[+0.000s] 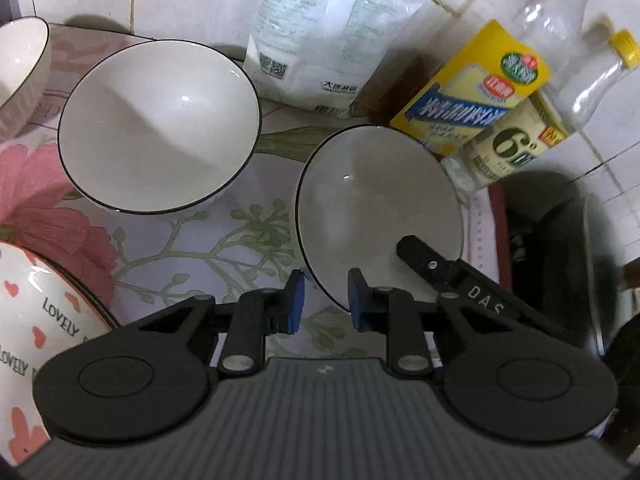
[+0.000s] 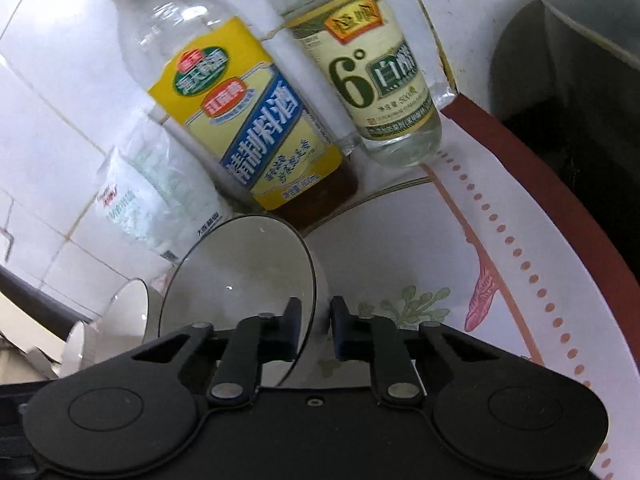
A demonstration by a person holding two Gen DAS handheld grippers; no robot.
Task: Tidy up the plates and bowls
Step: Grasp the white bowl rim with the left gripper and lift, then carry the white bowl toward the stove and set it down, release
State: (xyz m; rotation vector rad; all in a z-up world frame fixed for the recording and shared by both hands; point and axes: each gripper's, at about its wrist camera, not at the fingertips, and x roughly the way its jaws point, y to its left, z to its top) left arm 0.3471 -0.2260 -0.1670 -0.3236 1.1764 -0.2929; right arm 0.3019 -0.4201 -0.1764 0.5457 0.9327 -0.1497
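A white bowl with a thin dark rim (image 1: pixel 376 208) is tilted up at the right of the flowered counter. My right gripper (image 2: pixel 316 330) is shut on its rim; its black finger (image 1: pixel 424 262) shows inside the bowl in the left wrist view. The same bowl (image 2: pixel 240 280) fills the right wrist view's lower middle. My left gripper (image 1: pixel 326 304) is open just below the bowl's near edge, its blue pads either side of the rim without gripping it. A second matching bowl (image 1: pixel 160 124) stands at the left. A third bowl (image 1: pixel 20 68) sits at the far left edge.
A heart-patterned "LOVELY" dish (image 1: pixel 36 320) lies at the lower left. A salt bag (image 1: pixel 316 36), a yellow-labelled cooking-wine bottle (image 2: pixel 240 120) and a vinegar bottle (image 2: pixel 376 80) stand against the tiled wall. A dark pot (image 1: pixel 560 248) is at the right, beyond the counter's edge (image 2: pixel 560 216).
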